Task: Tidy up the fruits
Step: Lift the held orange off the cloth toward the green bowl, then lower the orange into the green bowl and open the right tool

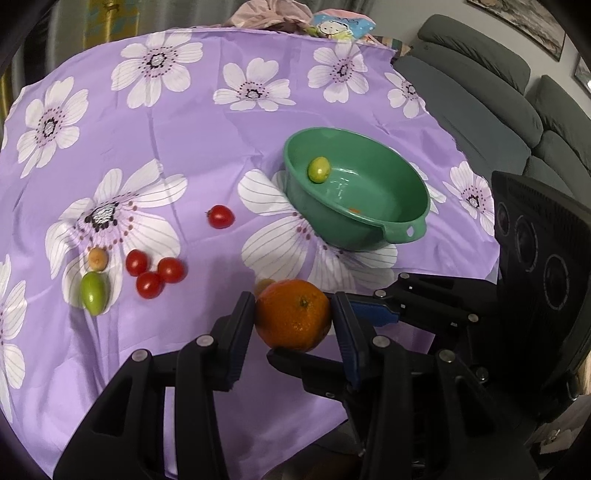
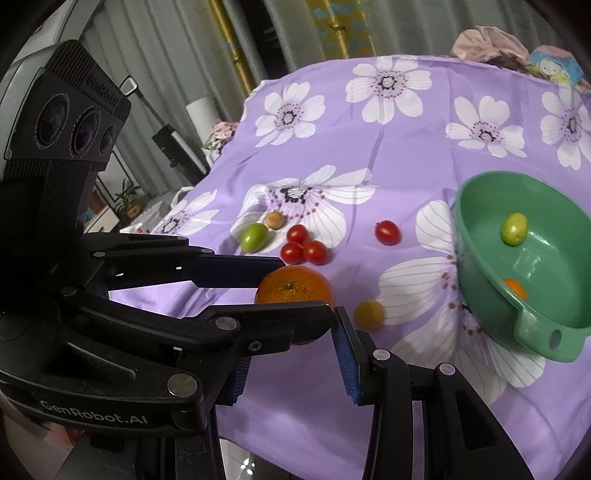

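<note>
My left gripper [image 1: 293,314] is shut on an orange tangerine [image 1: 293,314], seen from the side in the right wrist view [image 2: 293,286], held near the table's front edge. My right gripper [image 2: 291,354] is open and empty just beside it; its fingers [image 1: 373,310] reach in from the right. A green bowl [image 1: 369,229] holds a yellow-green fruit [image 1: 318,169] and a small orange fruit [image 2: 515,288]. On the cloth lie several cherry tomatoes [image 1: 149,273], one apart [image 1: 220,216], a green oval fruit [image 1: 94,291], a tan fruit [image 1: 98,258] and a small yellow fruit [image 2: 369,314].
The purple flowered tablecloth [image 1: 184,129] covers the table. A grey sofa [image 1: 498,110] stands beyond the right edge. Bundled cloth and a cartoon-print item [image 1: 332,26] sit at the far edge. Curtains and a shelf [image 2: 122,206] lie to the left.
</note>
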Demonstrator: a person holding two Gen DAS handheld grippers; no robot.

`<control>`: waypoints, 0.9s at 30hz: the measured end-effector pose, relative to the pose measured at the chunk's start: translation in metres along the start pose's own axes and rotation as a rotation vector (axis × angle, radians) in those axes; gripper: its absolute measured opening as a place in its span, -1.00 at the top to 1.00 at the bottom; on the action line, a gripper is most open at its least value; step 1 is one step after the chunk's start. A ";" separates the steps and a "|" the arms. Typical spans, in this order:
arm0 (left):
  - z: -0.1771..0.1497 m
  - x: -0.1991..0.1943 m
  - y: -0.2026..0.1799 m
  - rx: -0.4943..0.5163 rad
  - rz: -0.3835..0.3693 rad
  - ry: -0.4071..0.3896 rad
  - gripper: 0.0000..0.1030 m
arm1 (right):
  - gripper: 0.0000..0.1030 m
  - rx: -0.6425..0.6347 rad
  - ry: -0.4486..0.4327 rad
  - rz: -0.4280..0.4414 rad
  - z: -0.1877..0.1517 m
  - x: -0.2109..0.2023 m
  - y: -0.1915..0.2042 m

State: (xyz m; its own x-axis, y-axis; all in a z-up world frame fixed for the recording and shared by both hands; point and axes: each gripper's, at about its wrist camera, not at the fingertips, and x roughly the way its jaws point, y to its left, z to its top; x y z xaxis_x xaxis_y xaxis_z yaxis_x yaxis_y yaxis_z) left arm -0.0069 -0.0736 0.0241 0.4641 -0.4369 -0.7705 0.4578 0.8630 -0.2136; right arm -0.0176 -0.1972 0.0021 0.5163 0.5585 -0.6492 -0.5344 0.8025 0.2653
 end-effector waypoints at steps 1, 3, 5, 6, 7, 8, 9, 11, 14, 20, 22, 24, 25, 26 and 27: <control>0.001 0.002 -0.002 0.004 -0.003 0.003 0.18 | 0.16 0.003 -0.001 -0.003 -0.001 -0.002 -0.001; 0.002 0.005 -0.006 0.012 -0.007 0.007 0.18 | 0.16 0.011 -0.002 -0.008 -0.003 -0.004 -0.004; 0.003 0.006 -0.009 0.019 -0.012 0.009 0.18 | 0.16 0.016 -0.004 -0.012 -0.004 -0.006 -0.007; 0.003 0.007 -0.010 0.021 -0.014 0.009 0.18 | 0.16 0.018 -0.005 -0.015 -0.005 -0.007 -0.008; 0.004 0.007 -0.011 0.023 -0.015 0.009 0.18 | 0.16 0.020 -0.006 -0.017 -0.005 -0.007 -0.008; 0.004 0.008 -0.012 0.025 -0.017 0.007 0.18 | 0.16 0.022 -0.008 -0.020 -0.005 -0.008 -0.009; 0.004 0.008 -0.013 0.026 -0.017 0.006 0.18 | 0.16 0.023 -0.009 -0.022 -0.005 -0.008 -0.009; 0.005 0.007 -0.014 0.030 -0.017 0.004 0.18 | 0.16 0.023 -0.013 -0.025 -0.005 -0.010 -0.010; 0.004 0.005 -0.014 0.030 -0.013 0.002 0.18 | 0.16 0.022 -0.017 -0.024 -0.005 -0.010 -0.009; 0.003 0.002 -0.014 0.027 -0.001 -0.003 0.18 | 0.16 0.015 -0.019 -0.017 -0.003 -0.009 -0.006; 0.004 0.000 -0.015 0.031 0.000 -0.011 0.18 | 0.16 0.012 -0.027 -0.018 -0.002 -0.011 -0.005; 0.006 -0.001 -0.017 0.034 -0.002 -0.017 0.18 | 0.16 0.012 -0.032 -0.021 -0.001 -0.012 -0.006; 0.006 -0.001 -0.018 0.037 -0.003 -0.019 0.18 | 0.16 0.015 -0.037 -0.024 -0.001 -0.013 -0.007; 0.007 -0.001 -0.019 0.041 -0.002 -0.021 0.18 | 0.16 0.017 -0.040 -0.026 0.000 -0.014 -0.008; 0.008 -0.001 -0.021 0.047 -0.002 -0.022 0.18 | 0.16 0.019 -0.044 -0.029 0.000 -0.015 -0.008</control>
State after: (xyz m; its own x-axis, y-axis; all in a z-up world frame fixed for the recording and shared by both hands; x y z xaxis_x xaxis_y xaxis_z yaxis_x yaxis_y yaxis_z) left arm -0.0106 -0.0930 0.0342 0.4791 -0.4446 -0.7568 0.4934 0.8495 -0.1868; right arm -0.0211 -0.2122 0.0092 0.5602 0.5435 -0.6252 -0.5067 0.8219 0.2604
